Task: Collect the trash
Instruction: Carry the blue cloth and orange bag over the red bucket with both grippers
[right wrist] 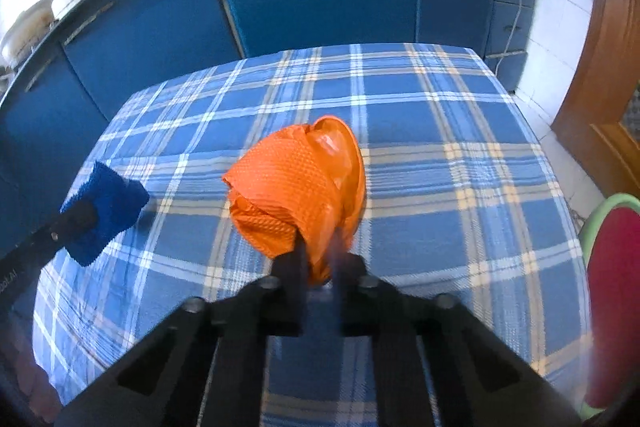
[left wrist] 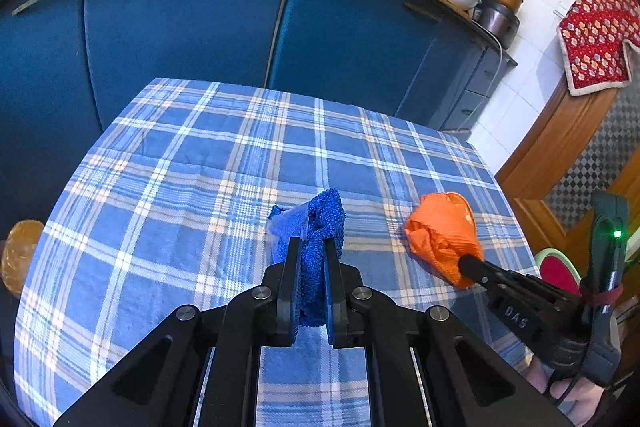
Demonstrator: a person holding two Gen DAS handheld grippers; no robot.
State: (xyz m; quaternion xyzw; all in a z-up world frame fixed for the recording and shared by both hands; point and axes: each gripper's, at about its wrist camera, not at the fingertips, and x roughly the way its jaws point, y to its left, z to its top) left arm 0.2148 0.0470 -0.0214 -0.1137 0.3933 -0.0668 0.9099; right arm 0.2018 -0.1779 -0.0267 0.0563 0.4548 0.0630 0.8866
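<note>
A crumpled blue textured glove [left wrist: 320, 223] sits between the jaws of my left gripper [left wrist: 312, 243], which is shut on it just above the blue plaid tablecloth [left wrist: 180, 167]. To its right, my right gripper [left wrist: 466, 261] is shut on a crumpled orange glove [left wrist: 444, 227] that rests near the table's right side. In the right wrist view the orange glove [right wrist: 296, 179] bulges out ahead of the right gripper [right wrist: 318, 247], whose fingertips are partly buried in it. The blue glove [right wrist: 108, 203] and left gripper [right wrist: 80, 217] show at the left.
Blue kitchen cabinets [left wrist: 180, 27] stand behind the table, with pots and bowls on the counter. A red stool with a green rim [right wrist: 612, 291] is by the table's right edge, a wooden door [left wrist: 560, 147] beyond it. A brownish round object [left wrist: 22, 251] lies off the left edge.
</note>
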